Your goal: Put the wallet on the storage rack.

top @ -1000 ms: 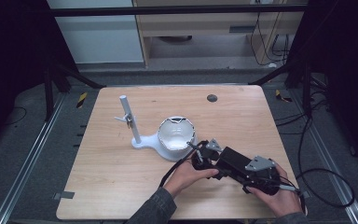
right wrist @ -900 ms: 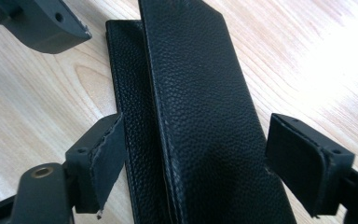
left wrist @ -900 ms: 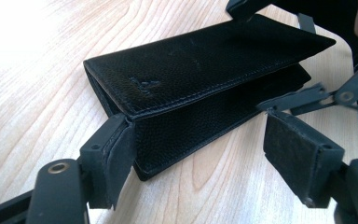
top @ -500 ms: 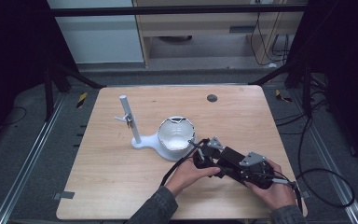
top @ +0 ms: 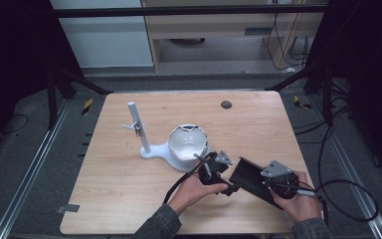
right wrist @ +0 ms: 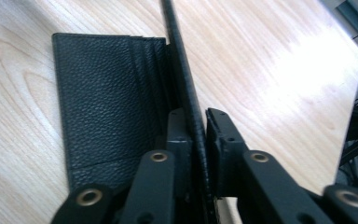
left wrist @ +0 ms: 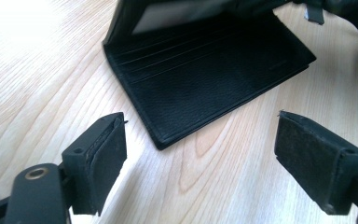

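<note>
A wooden table [top: 129, 199] is seen bearing an open black wallet [left wrist: 205, 79] near its right front corner; one raised flap has just been clamped by the right gripper [right wrist: 196, 135], while the left gripper [left wrist: 200, 158], spread wider, is held empty just beside it

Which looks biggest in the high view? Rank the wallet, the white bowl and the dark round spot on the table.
1. Wallet, though the white bowl looks nearly as large
2. White bowl
3. Dark round spot, plainly smallest
</note>
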Motion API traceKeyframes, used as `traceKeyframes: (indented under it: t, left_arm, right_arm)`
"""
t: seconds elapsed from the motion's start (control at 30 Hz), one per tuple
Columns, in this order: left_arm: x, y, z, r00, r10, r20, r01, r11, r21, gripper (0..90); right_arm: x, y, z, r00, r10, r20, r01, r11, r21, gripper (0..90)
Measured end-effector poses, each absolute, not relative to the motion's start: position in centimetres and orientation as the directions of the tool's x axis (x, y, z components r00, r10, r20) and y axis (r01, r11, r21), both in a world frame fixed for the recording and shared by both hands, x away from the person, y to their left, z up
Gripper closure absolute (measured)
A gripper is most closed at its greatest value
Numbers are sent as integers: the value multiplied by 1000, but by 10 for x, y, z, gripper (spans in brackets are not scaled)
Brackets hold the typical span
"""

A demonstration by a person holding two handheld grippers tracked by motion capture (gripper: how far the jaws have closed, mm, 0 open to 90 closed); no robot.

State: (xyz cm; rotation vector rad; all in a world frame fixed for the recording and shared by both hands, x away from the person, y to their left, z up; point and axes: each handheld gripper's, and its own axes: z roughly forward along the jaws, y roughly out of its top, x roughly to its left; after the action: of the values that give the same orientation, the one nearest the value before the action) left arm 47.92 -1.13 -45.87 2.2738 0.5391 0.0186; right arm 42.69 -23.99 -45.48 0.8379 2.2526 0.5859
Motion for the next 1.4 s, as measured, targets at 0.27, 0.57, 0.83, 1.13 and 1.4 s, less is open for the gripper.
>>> traceKeyframes:
  t: [0.27, 0.57, 0.83, 1.13, 1.4]
  left_arm:
    - [471, 2, -461, 908, 399, -126, 367, -617, 696, 162]
    - [461, 12, -451, 907, 412, -89, 351, -622, 700, 131]
    - [459, 16, -445, 908, 412, -78, 343, -622, 704, 115]
    - [461, 12, -441, 912, 403, -83, 333, -604, 724, 97]
    - [469, 9, -439, 908, 401, -121, 353, -578, 736, 96]
  right_arm:
    - [418, -245, -442, -586, 686, -432, 378, 702, 604, 839]
    - [394, -243, -429, -590, 692, -416, 313, 671, 672, 839]
    - [384, -243, -421, -595, 700, -396, 272, 638, 720, 840]
    - [377, -241, -413, -612, 697, -373, 227, 607, 762, 840]
    - [374, -238, -402, -635, 682, -362, 179, 586, 791, 840]
